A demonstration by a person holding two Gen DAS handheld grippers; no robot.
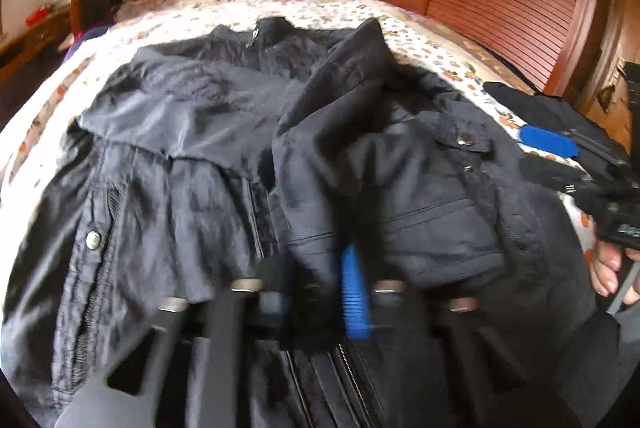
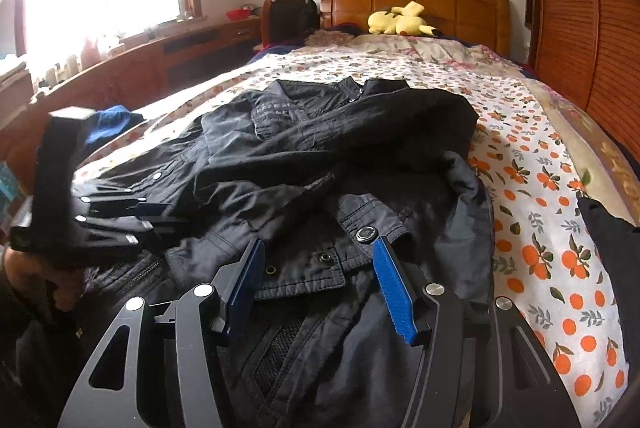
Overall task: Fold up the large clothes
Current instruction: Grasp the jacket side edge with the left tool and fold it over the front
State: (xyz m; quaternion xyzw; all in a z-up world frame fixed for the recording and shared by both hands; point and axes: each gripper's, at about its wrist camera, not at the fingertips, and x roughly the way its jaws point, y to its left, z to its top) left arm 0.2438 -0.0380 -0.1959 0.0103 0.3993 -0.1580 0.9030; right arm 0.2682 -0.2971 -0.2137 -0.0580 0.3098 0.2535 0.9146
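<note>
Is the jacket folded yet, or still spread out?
Partly folded: the jacket lies on the bed with both sleeves crossed over its front.

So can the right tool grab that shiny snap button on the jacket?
Probably yes. The right tool stands open just short of the snap button on the black jacket, with nothing between them.

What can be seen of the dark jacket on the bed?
The jacket is dark navy or black, of thin creased woven cloth, with metal snap buttons, a central zipper and a collar toward the headboard. It lies front-up on the fruit-print bedspread, both sleeves folded inward across the chest. The left gripper pinches a sleeve cuff; the right gripper, open, straddles a snap tab.
</note>
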